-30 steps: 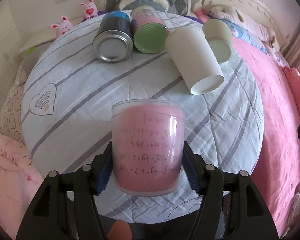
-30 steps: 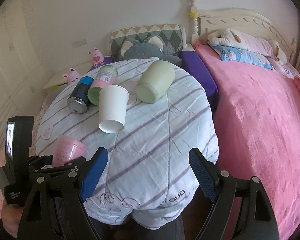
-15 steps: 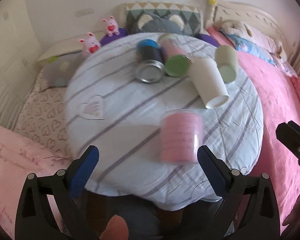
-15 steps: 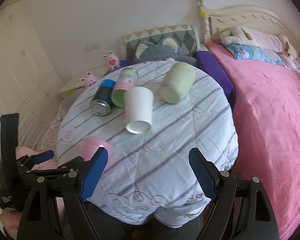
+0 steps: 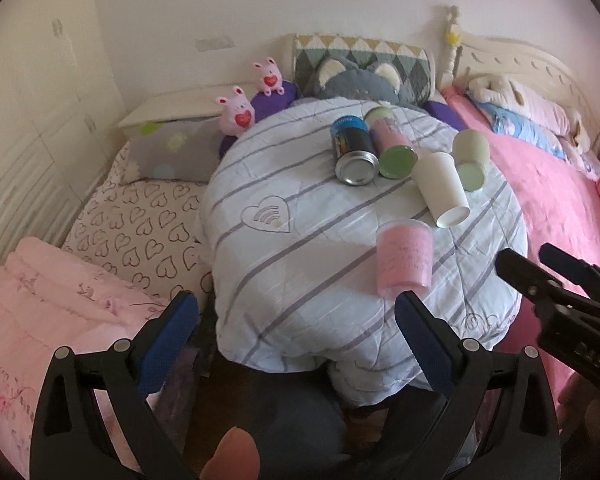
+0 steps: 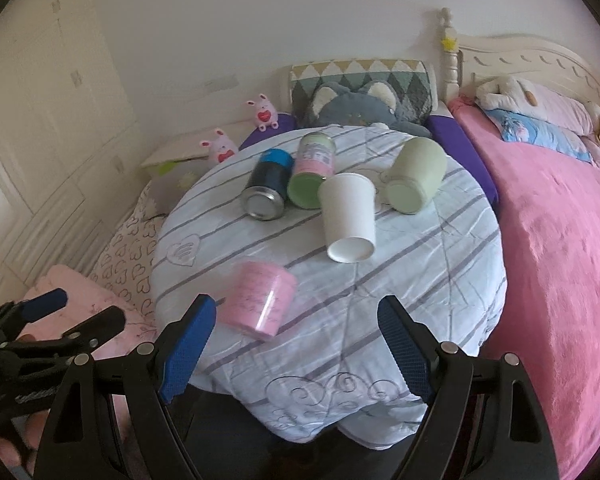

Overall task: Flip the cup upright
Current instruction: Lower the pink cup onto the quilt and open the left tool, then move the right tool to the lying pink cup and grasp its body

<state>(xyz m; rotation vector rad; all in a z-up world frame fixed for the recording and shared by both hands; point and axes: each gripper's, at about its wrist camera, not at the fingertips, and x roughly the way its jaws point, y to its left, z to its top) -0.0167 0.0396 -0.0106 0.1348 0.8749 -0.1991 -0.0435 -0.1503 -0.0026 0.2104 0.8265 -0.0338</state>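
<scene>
Left tool (image 5: 296, 320) and right tool (image 6: 296, 326) gape wide, empty, near the upright pink cup (image 5: 404, 258).

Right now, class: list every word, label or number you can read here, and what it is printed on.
Nothing reads clearly.
Pink cup: dark handwriting-like lines, too blurred.
Blue can: small white word near its top, illegible.
Pink jar: label print too small.
Left gripper: pale lettering, unreadable.
</scene>
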